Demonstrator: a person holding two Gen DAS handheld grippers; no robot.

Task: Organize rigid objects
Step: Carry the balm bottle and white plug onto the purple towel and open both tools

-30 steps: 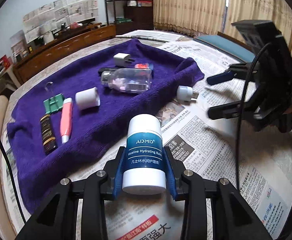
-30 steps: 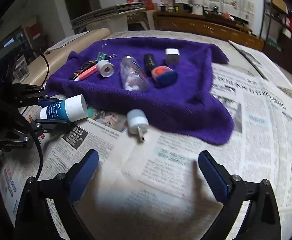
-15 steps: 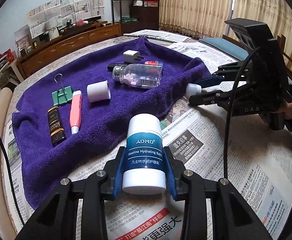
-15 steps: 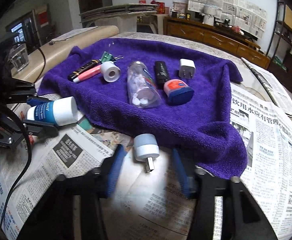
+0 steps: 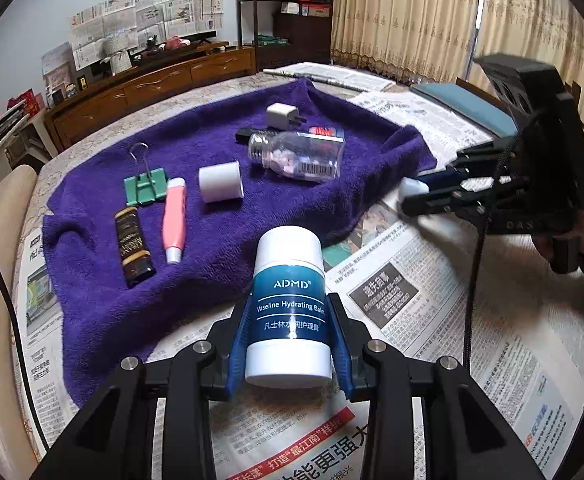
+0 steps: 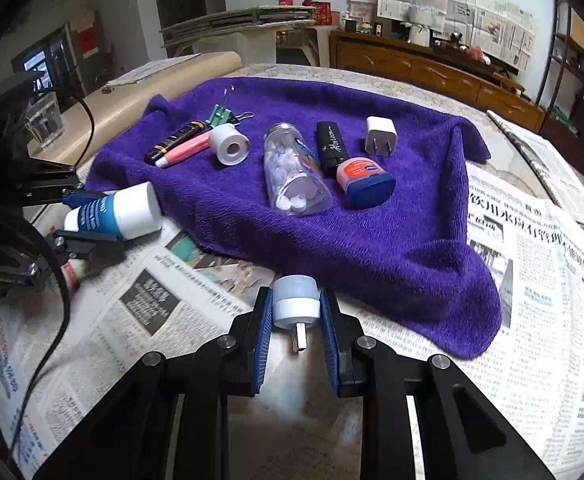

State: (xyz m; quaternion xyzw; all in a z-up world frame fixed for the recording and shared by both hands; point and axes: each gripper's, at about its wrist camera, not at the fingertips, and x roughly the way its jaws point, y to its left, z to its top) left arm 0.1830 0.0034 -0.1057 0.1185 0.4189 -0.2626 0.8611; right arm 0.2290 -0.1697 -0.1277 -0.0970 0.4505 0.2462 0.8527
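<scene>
Where the right gripper [image 6: 296, 320] had gaped a second earlier, it now pinched the USB night light [image 6: 295, 305] (six o'clock of the purple towel [image 6: 392, 240]), so pickup looked secured. The left gripper [image 5: 289, 344] still clamped the Vaseline balm jar [image 5: 289, 304] over the newspaper [image 5: 432, 320].

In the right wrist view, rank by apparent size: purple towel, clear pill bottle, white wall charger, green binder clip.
1. purple towel, by far the largest.
2. clear pill bottle.
3. white wall charger.
4. green binder clip, but it lies farther back and partly hidden, so the last two are unsure.
</scene>
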